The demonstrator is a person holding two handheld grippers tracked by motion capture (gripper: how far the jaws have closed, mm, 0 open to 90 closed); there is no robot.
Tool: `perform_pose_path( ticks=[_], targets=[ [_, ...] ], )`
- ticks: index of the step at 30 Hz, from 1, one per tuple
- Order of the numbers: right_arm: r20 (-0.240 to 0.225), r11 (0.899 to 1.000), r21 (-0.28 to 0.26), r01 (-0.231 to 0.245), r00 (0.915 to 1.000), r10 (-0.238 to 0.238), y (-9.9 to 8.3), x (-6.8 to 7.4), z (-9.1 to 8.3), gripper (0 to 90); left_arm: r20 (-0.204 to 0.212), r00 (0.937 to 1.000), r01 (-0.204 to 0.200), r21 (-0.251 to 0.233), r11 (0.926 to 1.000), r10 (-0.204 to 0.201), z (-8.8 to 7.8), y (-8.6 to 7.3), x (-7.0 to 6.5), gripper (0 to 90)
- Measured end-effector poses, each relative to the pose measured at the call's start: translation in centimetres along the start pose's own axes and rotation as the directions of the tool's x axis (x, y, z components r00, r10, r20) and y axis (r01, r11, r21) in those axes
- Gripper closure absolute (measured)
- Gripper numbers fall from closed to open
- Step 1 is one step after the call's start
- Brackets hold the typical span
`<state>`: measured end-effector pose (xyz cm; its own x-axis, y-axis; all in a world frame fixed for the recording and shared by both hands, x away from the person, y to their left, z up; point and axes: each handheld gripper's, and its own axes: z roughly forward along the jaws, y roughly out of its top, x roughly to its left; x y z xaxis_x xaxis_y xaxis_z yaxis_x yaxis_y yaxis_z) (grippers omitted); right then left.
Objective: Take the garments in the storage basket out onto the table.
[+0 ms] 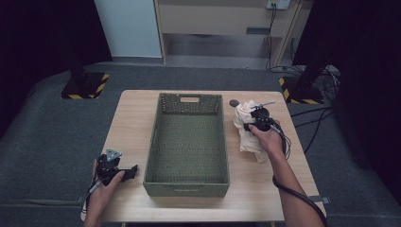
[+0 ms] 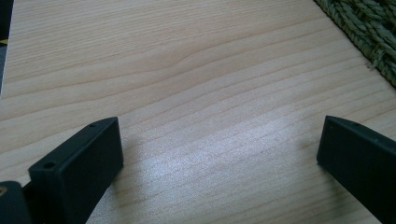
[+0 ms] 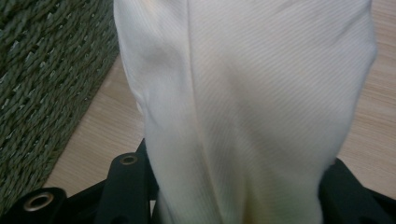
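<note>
Right now right gripper clamps cream cloth, wrist angled toward basket.

Cream ribbed cloth, rough woven green basket (matt), smooth pale-wood table

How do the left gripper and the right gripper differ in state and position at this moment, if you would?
The left gripper stands open over bare table; the right gripper is shut on the cream cloth. The left sits left of the green basket, the right on its other side. Both have black jaws.
</note>
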<state>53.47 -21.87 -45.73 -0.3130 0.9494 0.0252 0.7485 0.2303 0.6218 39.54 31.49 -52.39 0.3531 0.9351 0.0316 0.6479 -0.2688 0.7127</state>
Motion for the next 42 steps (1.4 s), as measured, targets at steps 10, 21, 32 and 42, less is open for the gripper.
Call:
perform_pose_path(
  ticks=[10, 21, 32, 42],
  targets=[
    [-0.001, 0.999, 0.024, -0.022, 0.9998, 0.022, -0.4, -0.5, 1.8, 52.0, 0.001, 1.0000, 0.000, 0.000, 1.0000, 0.000, 0.0, 0.0, 0.0, 0.0],
    [0.005, 1.000, 0.018, -0.020, 0.9998, 0.020, -1.2, -0.8, 2.6, 49.6, 0.001, 1.0000, -0.001, 0.000, 1.0000, 0.001, 0.0, 0.0, 0.0, 0.0],
    [-0.003, 0.999, 0.009, -0.047, 0.9989, 0.047, -1.7, -1.2, 2.7, 42.7, 0.001, 1.0000, -0.001, 0.000, 1.0000, 0.001, 0.0, 0.0, 0.0, 0.0],
    [-0.007, 0.999, -0.023, -0.047, 0.9989, 0.047, -1.5, -1.3, 2.1, 21.3, 0.001, 1.0000, -0.001, 0.000, 1.0000, 0.001, 0.0, 0.0, 0.0, 0.0]
  ],
)
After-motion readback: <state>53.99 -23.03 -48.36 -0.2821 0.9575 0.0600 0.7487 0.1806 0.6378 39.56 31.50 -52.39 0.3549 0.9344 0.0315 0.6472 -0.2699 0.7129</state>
